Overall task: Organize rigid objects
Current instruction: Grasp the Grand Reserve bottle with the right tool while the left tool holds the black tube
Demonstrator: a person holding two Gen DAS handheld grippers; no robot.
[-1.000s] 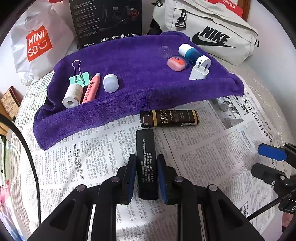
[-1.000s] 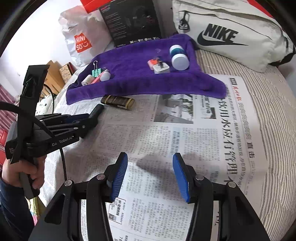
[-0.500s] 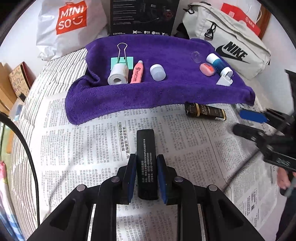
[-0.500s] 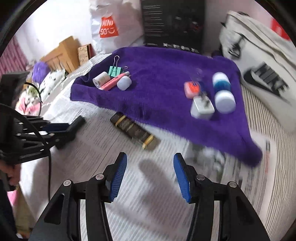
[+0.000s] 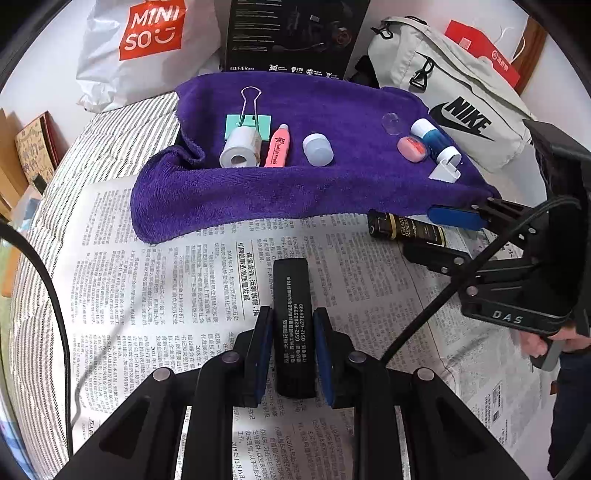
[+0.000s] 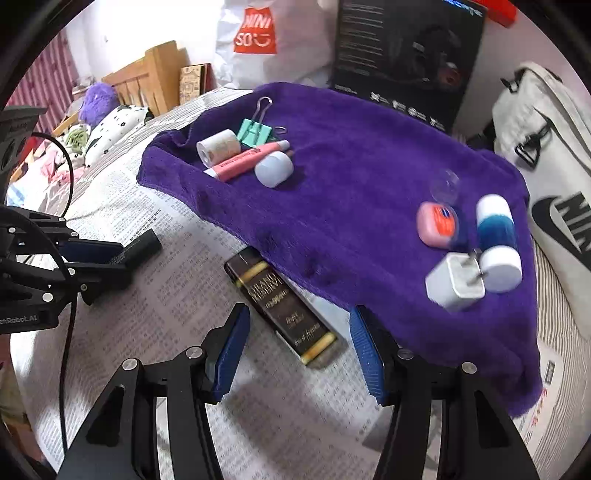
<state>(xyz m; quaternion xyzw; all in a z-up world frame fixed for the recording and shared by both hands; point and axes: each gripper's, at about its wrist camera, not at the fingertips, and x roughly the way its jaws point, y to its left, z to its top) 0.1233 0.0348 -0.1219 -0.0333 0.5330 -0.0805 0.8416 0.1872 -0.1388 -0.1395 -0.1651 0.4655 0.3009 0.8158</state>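
Note:
My left gripper is shut on a black rectangular bar and holds it over the newspaper; it also shows in the right wrist view. My right gripper is open, its jaws on either side of a dark brown "Grand Reserve" box that lies on the newspaper at the purple towel's front edge. The box shows in the left wrist view too. On the towel's left lie a tape roll, a green binder clip, a pink tube and a white cap. On its right lie a pink case, a blue-white bottle and a white charger.
Newspaper covers a striped bed. Behind the towel stand a Miniso bag, a black Edifier box and a white Nike bag. A wooden headboard and bedding lie at the far left.
My right gripper has swung left and forward, down to the brown box, which now sits between its open jaws. My left gripper has turned left, still holding the black bar.

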